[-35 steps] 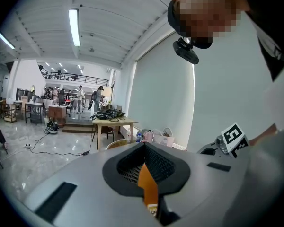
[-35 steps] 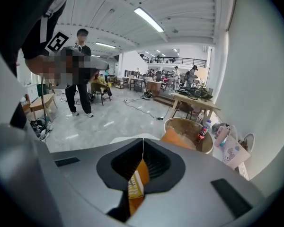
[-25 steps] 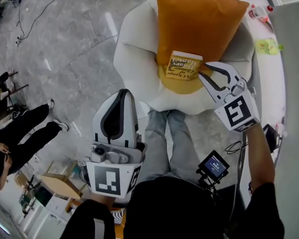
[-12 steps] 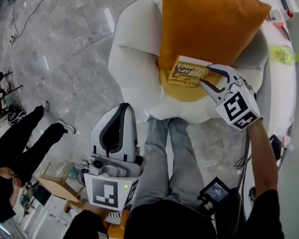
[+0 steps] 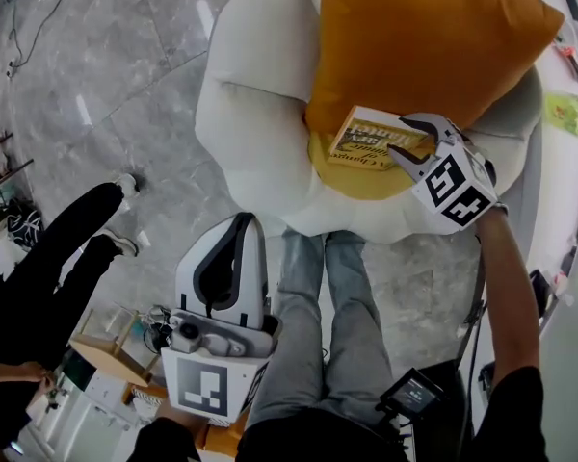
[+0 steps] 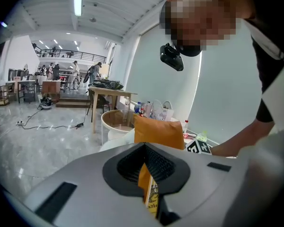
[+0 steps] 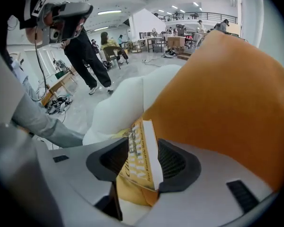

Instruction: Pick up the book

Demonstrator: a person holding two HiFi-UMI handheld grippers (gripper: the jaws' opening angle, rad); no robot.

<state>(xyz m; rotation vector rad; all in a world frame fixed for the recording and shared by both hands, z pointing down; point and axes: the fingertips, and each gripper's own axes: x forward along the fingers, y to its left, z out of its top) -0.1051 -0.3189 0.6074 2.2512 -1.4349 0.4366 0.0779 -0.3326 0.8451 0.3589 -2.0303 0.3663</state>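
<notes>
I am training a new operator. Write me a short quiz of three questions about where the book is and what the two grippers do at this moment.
1. Choose: the book lies on A) the floor, B) the yellow pad of the white chair, C) a desk.
2. True or false: the left gripper grips the book.
3. Fill in: the book's corner is between the jaws of the ___ gripper.
Key: 1 B. 2 False: it is shut, empty, away from the chair. 3 right: the right gripper has just been opening its jaws; the book is between them, not pressed.
</notes>
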